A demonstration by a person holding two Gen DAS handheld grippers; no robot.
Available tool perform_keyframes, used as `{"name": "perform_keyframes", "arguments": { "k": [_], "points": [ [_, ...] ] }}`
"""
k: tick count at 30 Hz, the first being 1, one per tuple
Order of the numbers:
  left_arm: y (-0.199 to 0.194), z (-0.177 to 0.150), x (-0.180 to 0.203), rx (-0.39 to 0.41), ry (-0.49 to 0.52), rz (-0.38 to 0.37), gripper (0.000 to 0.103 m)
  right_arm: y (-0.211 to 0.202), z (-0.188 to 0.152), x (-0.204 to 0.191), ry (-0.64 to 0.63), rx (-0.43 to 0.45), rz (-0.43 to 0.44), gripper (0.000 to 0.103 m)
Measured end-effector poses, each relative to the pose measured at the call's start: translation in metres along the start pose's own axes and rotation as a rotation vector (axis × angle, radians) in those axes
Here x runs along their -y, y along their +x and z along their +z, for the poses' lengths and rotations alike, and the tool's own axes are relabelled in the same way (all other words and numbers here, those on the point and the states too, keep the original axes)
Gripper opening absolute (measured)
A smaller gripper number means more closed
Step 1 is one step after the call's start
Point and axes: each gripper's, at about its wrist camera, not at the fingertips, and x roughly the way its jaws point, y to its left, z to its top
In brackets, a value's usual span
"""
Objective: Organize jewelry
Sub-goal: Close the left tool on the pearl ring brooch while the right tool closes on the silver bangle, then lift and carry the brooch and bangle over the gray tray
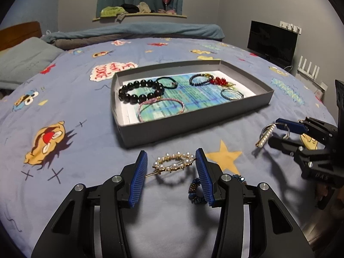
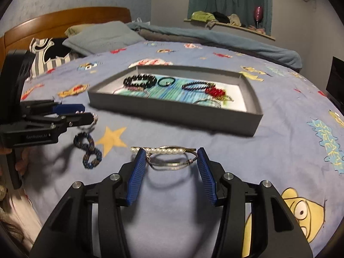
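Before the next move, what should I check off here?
1. Left gripper holds the pearl clip: ok, it hangs between the pads above its shadow.
2. Right gripper holds the bangle: ok, pads press on both sides.
3. Pearl bar secure on the bangle: cannot tell.
4. Box open, with bare floor left: ok.
5. Way to the box free, grippers apart: ok.
6. All jewelry off the bed: not ok, the blue bracelet lies by the star.
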Motion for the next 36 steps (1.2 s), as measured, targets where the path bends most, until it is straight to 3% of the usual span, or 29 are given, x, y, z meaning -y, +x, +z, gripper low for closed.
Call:
{"name": "perform_keyframes", "arguments": {
  "k": [1,2,3,9,11,12,16,17,24,27,29,36],
  "points": [
    [-0.001,0.000,0.000,0.003,0.003,-0.002,0.026,-0.002,0.001,0.002,0.004,0.006,-0.004,0.049],
    [-0.001,0.001,0.001,-0.006,0.005,-0.014,0.014,-0.004,0.003,0.003,0.009,0.011,-0.005,0.049],
    [-0.001,0.001,-0.001,-0.012,0.002,-0.017,0.011,-0.007,0.004,0.005,0.016,0.019,-0.004,0.049],
    [0.007,-0.006,-0.003,-0.051,-0.009,-0.015,0.011,-0.009,0.006,0.011,0.034,0.016,-0.008,0.049],
    [0.006,-0.006,-0.005,-0.050,-0.019,-0.027,0.015,-0.008,0.006,0.012,0.041,0.010,0.001,0.049],
    [0.005,-0.006,-0.006,-0.045,-0.022,-0.033,0.021,-0.008,0.005,0.012,0.039,0.006,0.000,0.049],
    [-0.005,-0.004,-0.006,0.010,-0.007,0.006,0.063,-0.006,0.002,0.015,0.045,-0.006,-0.004,0.049],
    [-0.007,-0.003,-0.005,0.026,-0.001,0.017,0.065,-0.006,0.001,0.016,0.049,-0.006,-0.004,0.049],
    [0.008,-0.007,-0.019,-0.034,-0.047,0.073,0.065,-0.006,-0.001,0.016,0.057,-0.009,0.000,0.049],
    [0.011,-0.010,-0.023,-0.042,-0.044,0.071,0.056,-0.005,-0.001,0.017,0.058,-0.011,0.000,0.049],
    [0.010,-0.011,-0.023,-0.043,-0.040,0.061,0.042,-0.004,-0.001,0.018,0.063,-0.012,0.001,0.049],
    [0.000,-0.009,-0.020,-0.020,-0.036,0.052,0.042,-0.008,0.000,0.019,0.067,-0.003,0.003,0.049]
  ]
}}
